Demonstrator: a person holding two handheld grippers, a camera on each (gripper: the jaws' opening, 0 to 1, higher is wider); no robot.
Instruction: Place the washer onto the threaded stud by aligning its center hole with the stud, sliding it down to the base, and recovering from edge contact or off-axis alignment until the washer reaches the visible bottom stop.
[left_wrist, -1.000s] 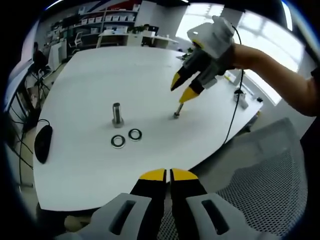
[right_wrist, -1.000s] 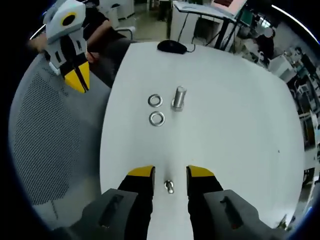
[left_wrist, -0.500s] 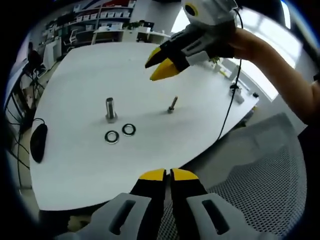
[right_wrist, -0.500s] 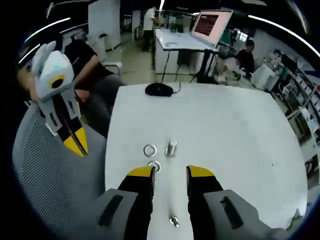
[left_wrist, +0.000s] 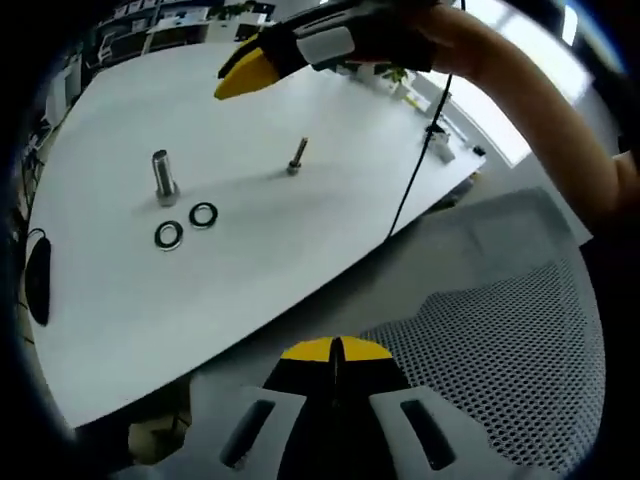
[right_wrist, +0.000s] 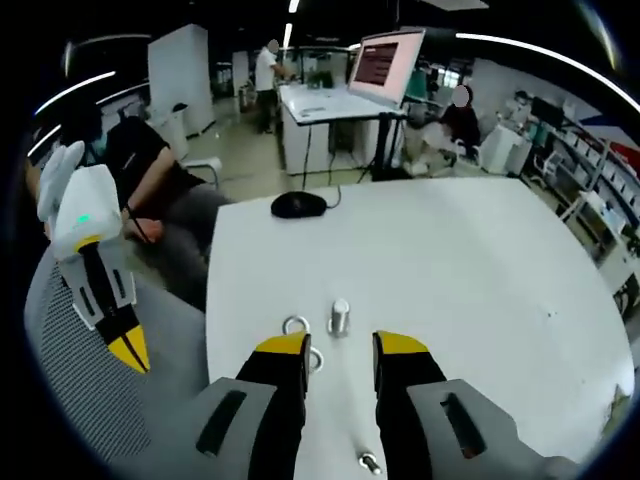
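On the white counter (left_wrist: 300, 250), two flat silver ring washers (left_wrist: 186, 225) are lying loose just beside the thick upright steel stud (left_wrist: 163, 178), on its side nearer the counter edge, while a thin silver bolt (left_wrist: 297, 155) is standing well apart from that stud on the far side from the black computer mouse (right_wrist: 299, 204). The right hand-held gripper (right_wrist: 340, 348) is hanging above the counter near the stud with its yellow-tipped jaws apart and nothing between them, and the left hand-held gripper (left_wrist: 335, 348) is waiting off the counter edge over a grey mesh chair (left_wrist: 520, 340), jaws pressed together and empty. By my judgement the task is barely starting, since no washer is being held or sitting on the stud, so picking, aligning and sliding down to the base are all left.
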